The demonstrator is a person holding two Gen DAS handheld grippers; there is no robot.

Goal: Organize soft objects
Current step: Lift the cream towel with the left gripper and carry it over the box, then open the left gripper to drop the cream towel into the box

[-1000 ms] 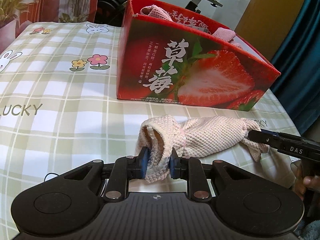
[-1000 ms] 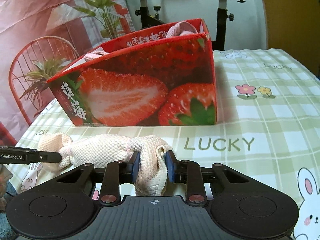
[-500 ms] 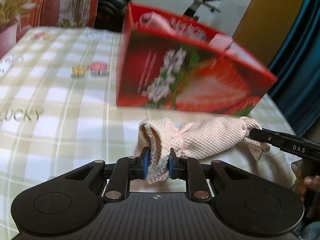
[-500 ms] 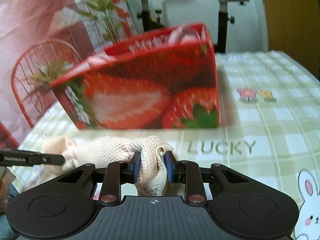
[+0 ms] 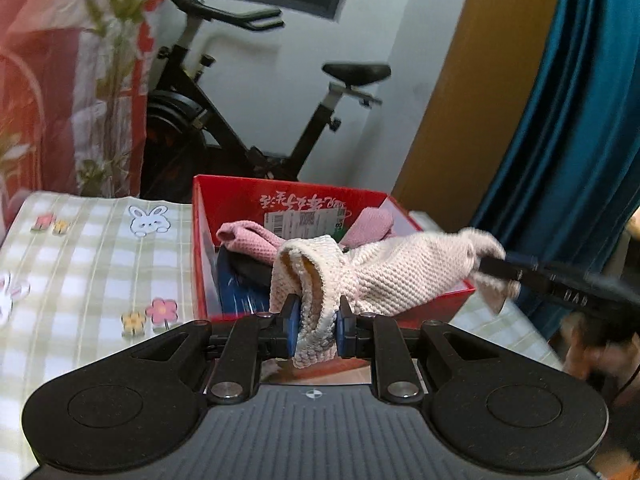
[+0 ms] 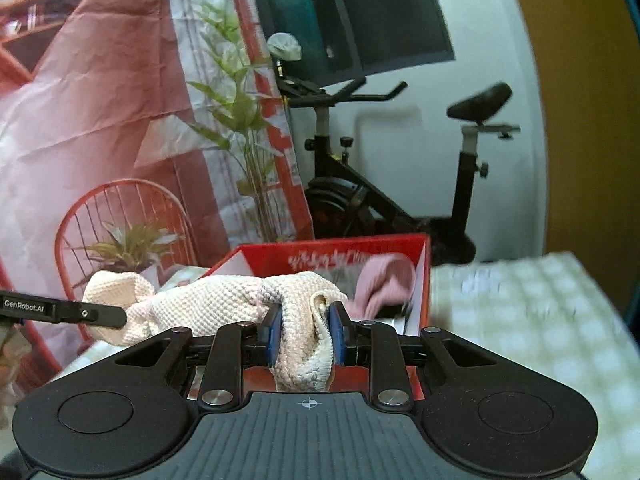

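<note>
A cream knitted cloth (image 5: 396, 276) is stretched between both grippers, held in the air above the near edge of the red strawberry box (image 5: 240, 204). My left gripper (image 5: 317, 322) is shut on one end of it. My right gripper (image 6: 305, 330) is shut on the other end (image 6: 304, 320). The cloth's middle also shows in the right wrist view (image 6: 208, 304). The open box (image 6: 422, 256) holds pink cloths (image 5: 248, 236) and a dark blue item (image 5: 240, 296). A pink cloth also shows in the box in the right wrist view (image 6: 384, 280).
The box stands on a green checked tablecloth (image 5: 92, 248) with bunnies and flowers. An exercise bike (image 5: 240, 132) stands behind the table. A blue curtain (image 5: 580, 140) hangs at the right. A red wire chair with a plant (image 6: 120, 236) is at the left.
Both grippers have lifted the cream cloth from the table in front of the box up to above the box's rim. The box's inside has come into view.
</note>
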